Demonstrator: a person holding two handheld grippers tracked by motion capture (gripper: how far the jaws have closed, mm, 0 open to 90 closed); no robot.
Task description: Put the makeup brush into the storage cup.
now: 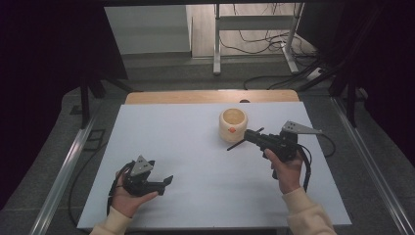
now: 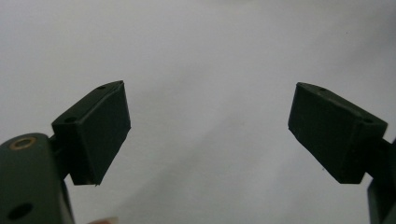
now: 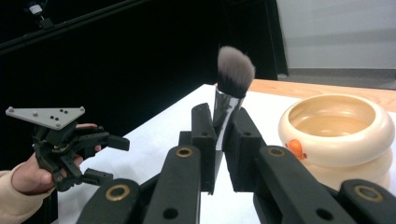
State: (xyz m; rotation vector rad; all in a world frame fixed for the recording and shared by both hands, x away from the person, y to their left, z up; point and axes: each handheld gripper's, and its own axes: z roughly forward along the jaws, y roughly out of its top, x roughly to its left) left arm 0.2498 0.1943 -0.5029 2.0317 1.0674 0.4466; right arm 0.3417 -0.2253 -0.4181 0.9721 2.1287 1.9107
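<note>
White tabletop [image 1: 195,161] carries a cream cup [image 1: 233,125] far right of centre, and just right of it the right gripper [image 3: 218,140] is clamped on a makeup brush [image 3: 231,88], bristles up in its own view. To drop the brush in cleanly, I judge it should be centred over the cup's mouth before release. Near left, the left gripper [image 1: 166,181] rests low with jaws wide and empty.

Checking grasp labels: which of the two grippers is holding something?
The right gripper: its fingers clamp a makeup brush. The left gripper is open, empty.
</note>
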